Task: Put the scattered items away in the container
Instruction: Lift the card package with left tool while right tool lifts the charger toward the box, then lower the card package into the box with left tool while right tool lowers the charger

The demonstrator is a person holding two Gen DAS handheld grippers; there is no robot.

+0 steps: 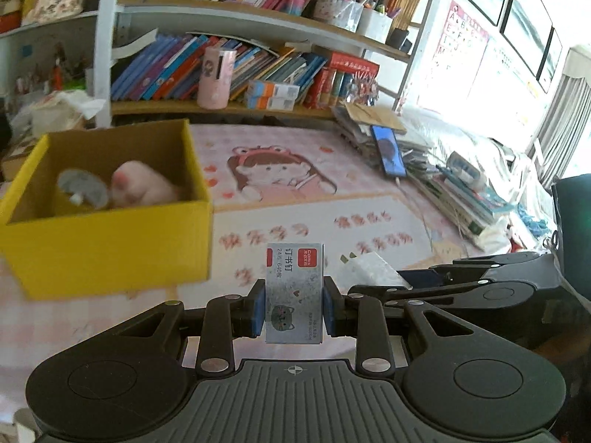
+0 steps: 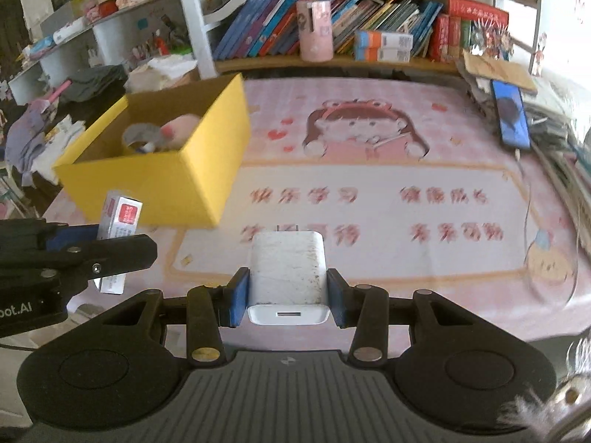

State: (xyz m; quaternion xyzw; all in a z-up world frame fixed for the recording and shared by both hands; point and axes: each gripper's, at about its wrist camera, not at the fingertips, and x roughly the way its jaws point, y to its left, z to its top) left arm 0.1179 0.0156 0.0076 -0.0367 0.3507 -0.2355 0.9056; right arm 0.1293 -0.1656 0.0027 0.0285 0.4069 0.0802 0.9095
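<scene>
In my left view, the left hand-held gripper (image 1: 294, 304) pinches a small grey-and-red cardboard box of staples (image 1: 294, 291) between its blue pads (image 1: 258, 308). Only this view shows the little cat picture on that box. In my right view, the right hand-held gripper (image 2: 288, 293) pinches a white plastic plug-in charger block (image 2: 288, 277), with its metal prongs pointing away from me. Only this view shows the charger's port. I hold both things up over the pink cartoon mat (image 2: 369, 203) on the worktop. The yellow cardboard box (image 2: 162, 181) stands open on the mat, to the left of both grippers. Inside it I see a pink soft toy (image 1: 142, 184) and a grey round thing (image 1: 83, 186), side by side.
</scene>
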